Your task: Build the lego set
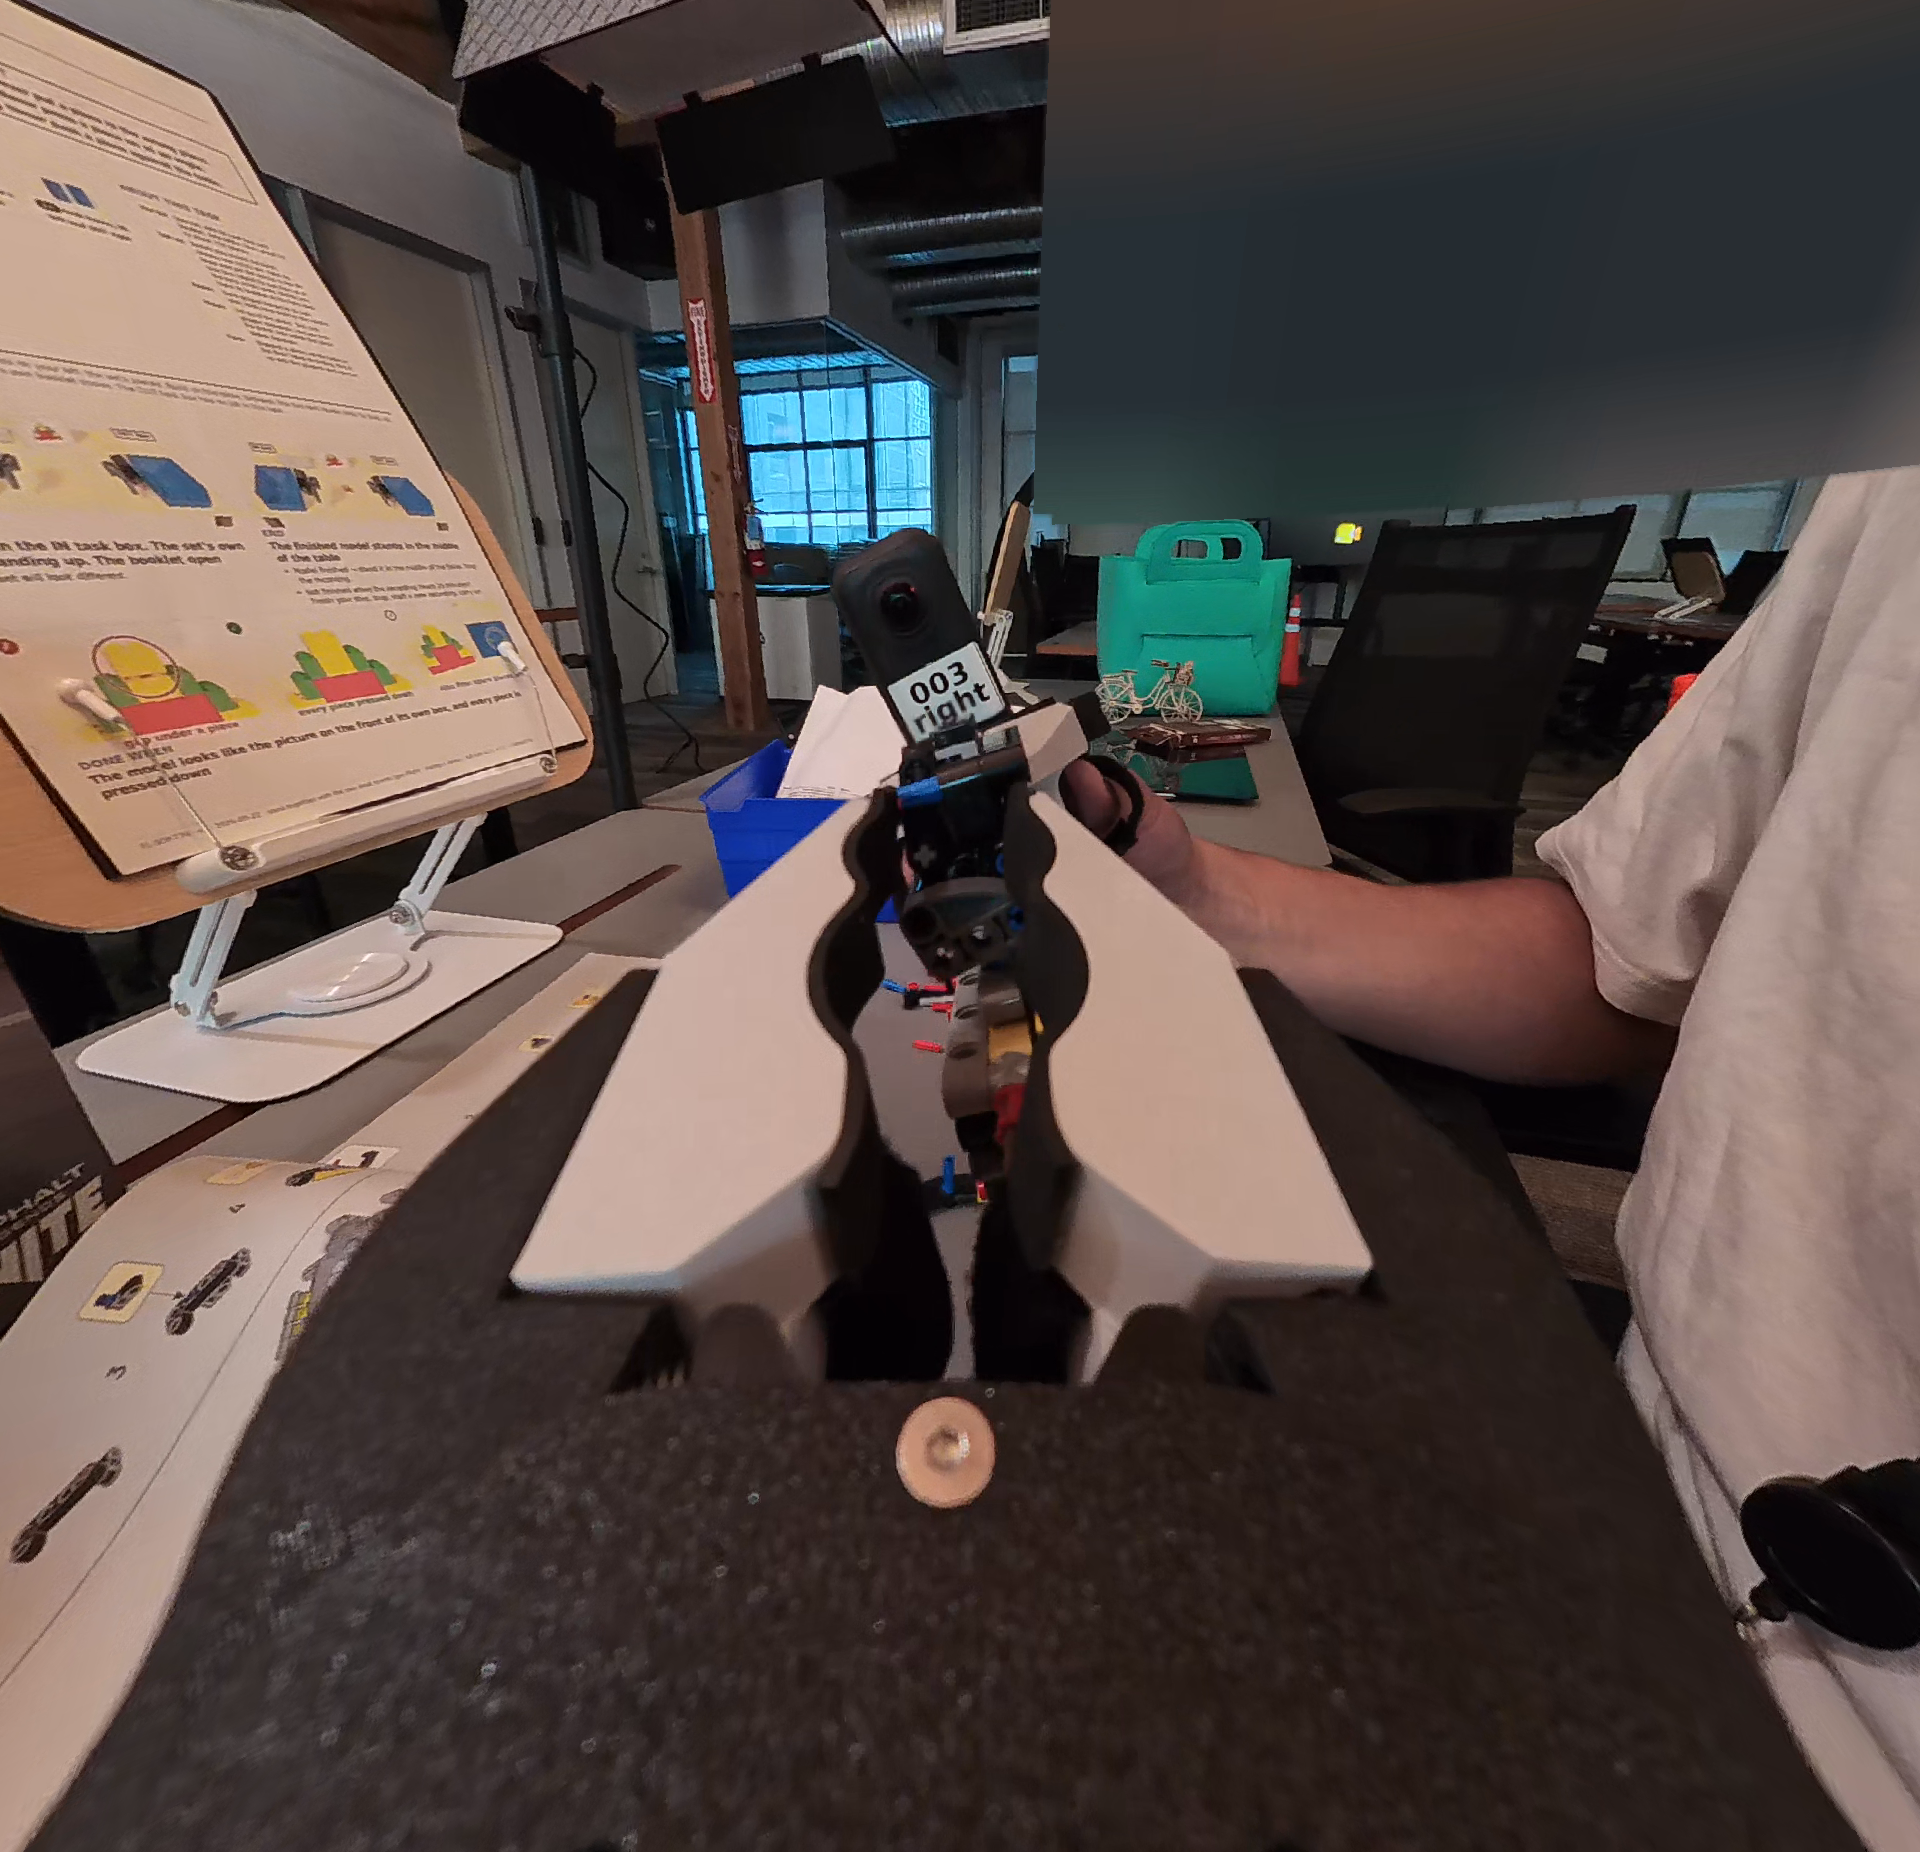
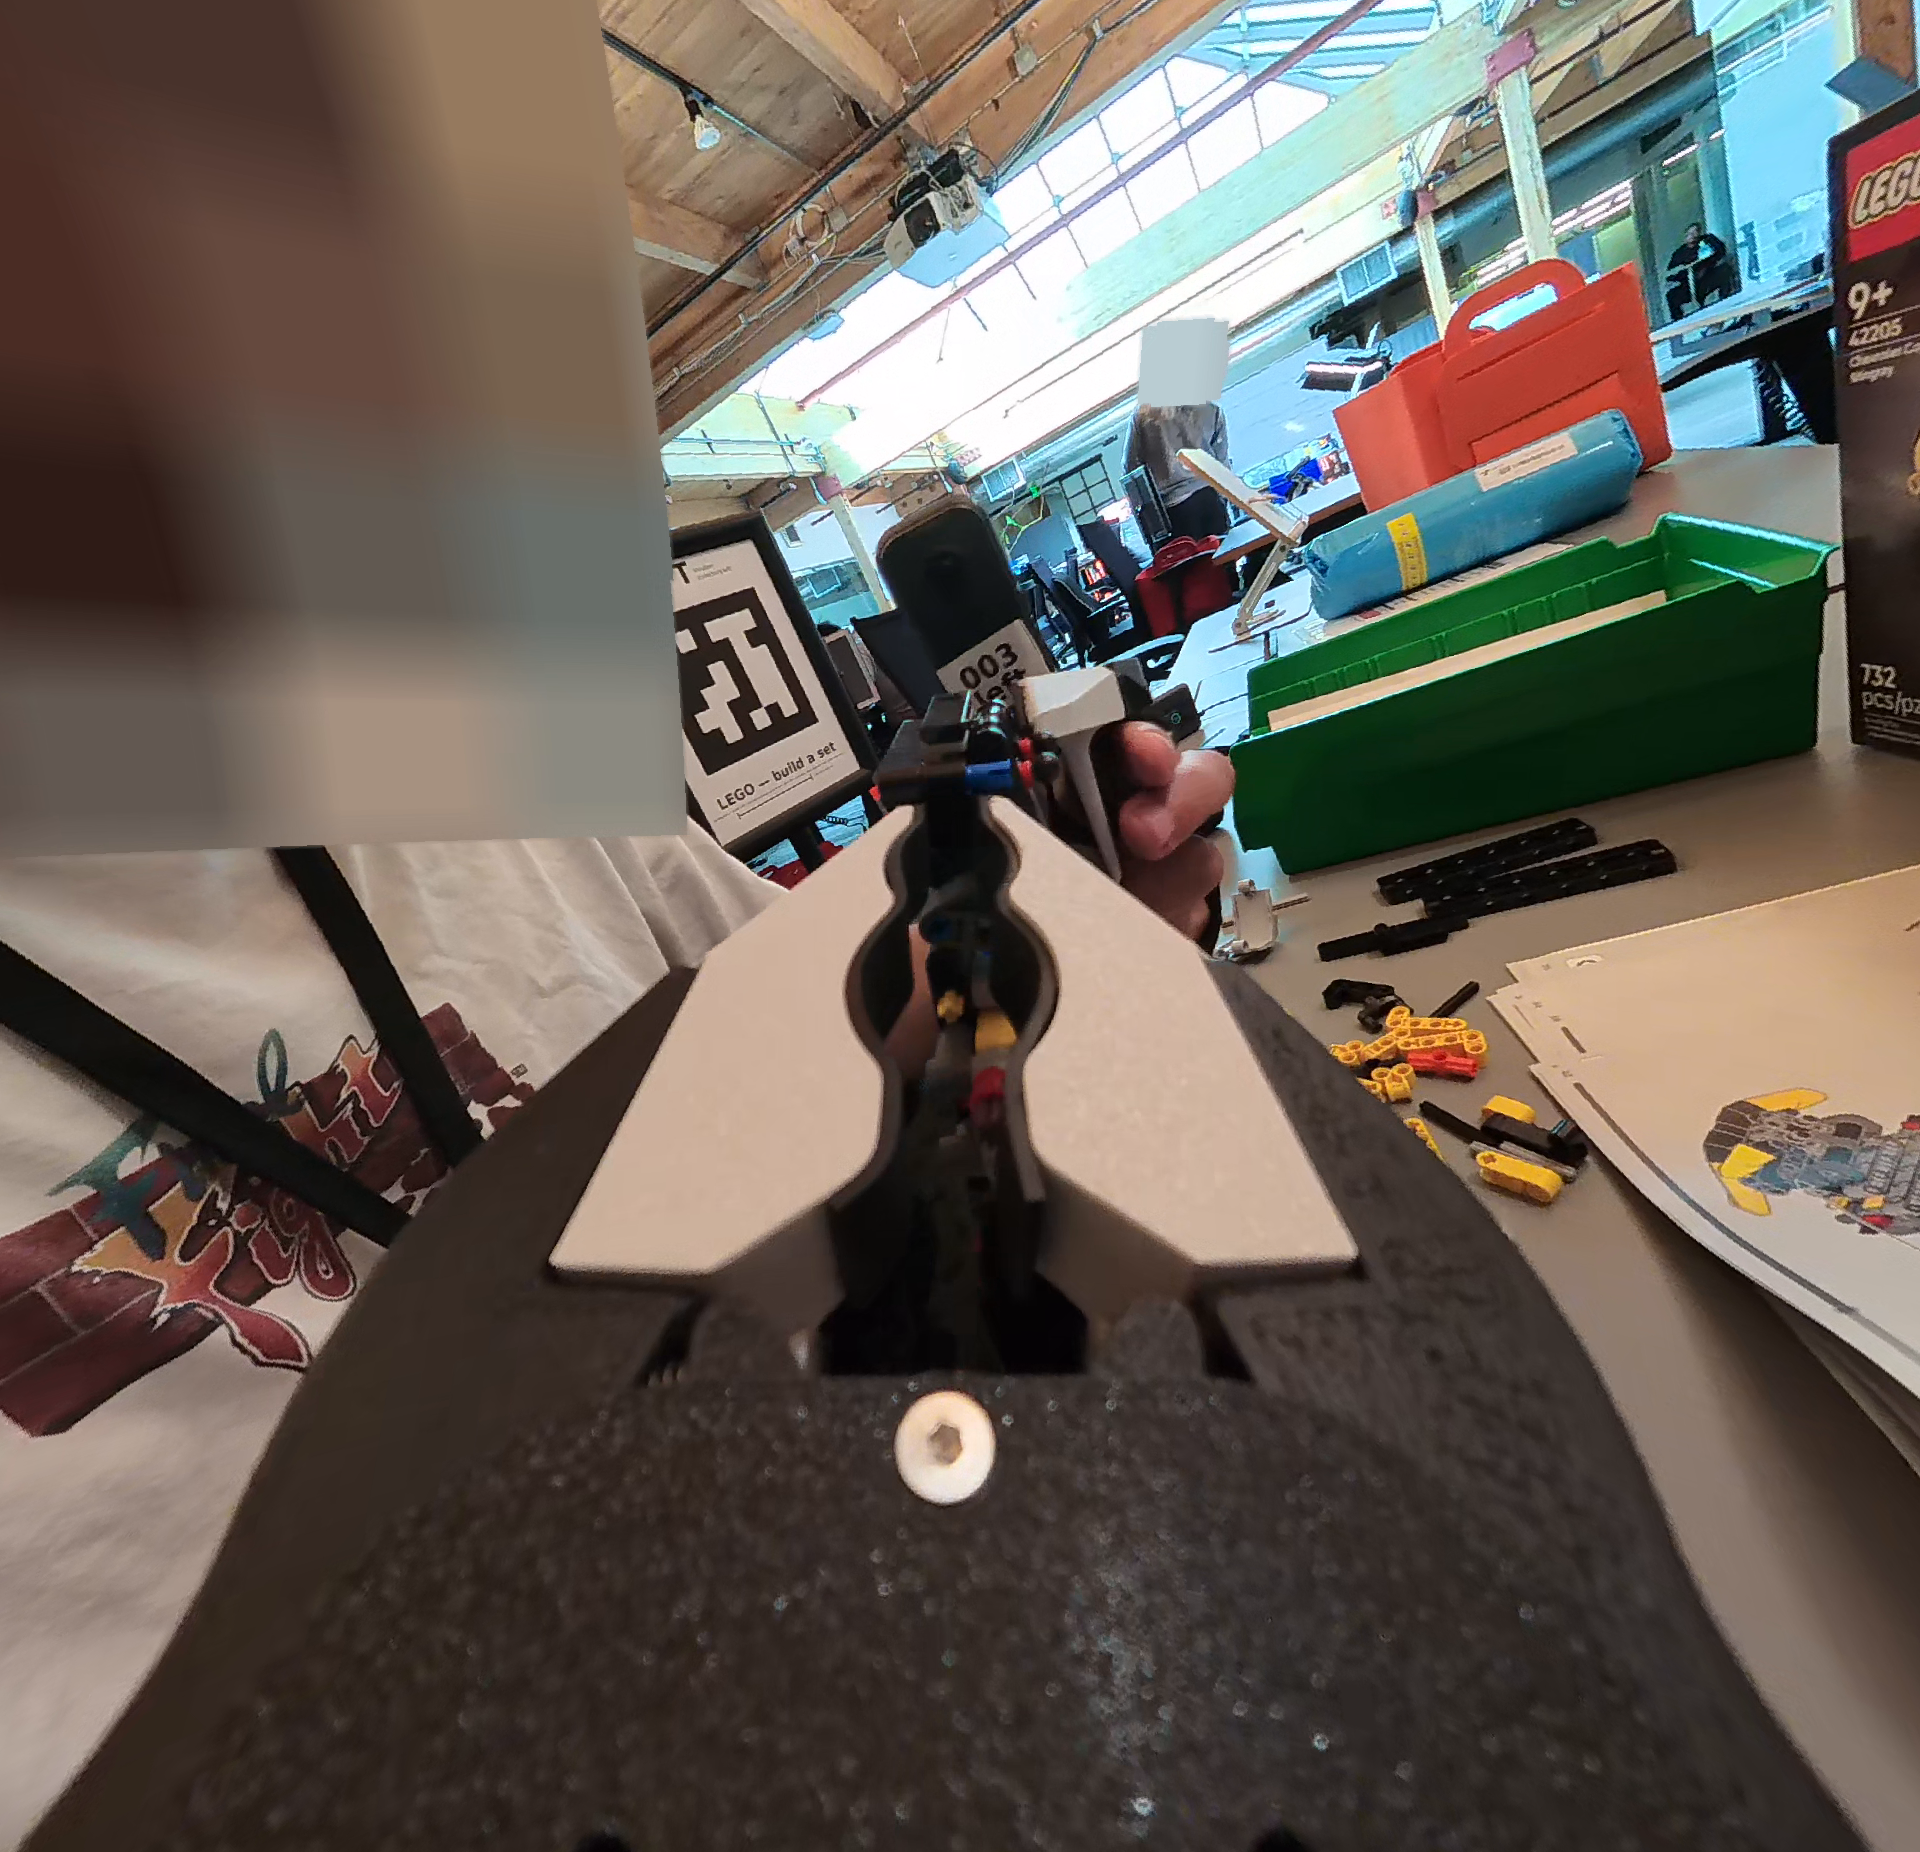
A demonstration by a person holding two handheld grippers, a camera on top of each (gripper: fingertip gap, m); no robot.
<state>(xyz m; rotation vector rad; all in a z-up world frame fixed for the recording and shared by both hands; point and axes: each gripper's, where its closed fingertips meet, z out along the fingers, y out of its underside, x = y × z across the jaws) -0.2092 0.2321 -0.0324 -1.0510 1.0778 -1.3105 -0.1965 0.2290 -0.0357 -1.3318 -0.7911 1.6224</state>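
Between two tongs (image 1: 961, 867), one lego assembly (image 1: 982, 1054)

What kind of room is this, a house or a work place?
Probably a big shared workshop or office, not a house. There are wooden ceiling beams, rows of desks with a black office chair, and a green parts bin on the grey table.

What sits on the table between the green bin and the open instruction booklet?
In the right wrist view, loose Lego pieces: long black beams beside the green bin, then yellow and red connectors next to the instruction booklet.
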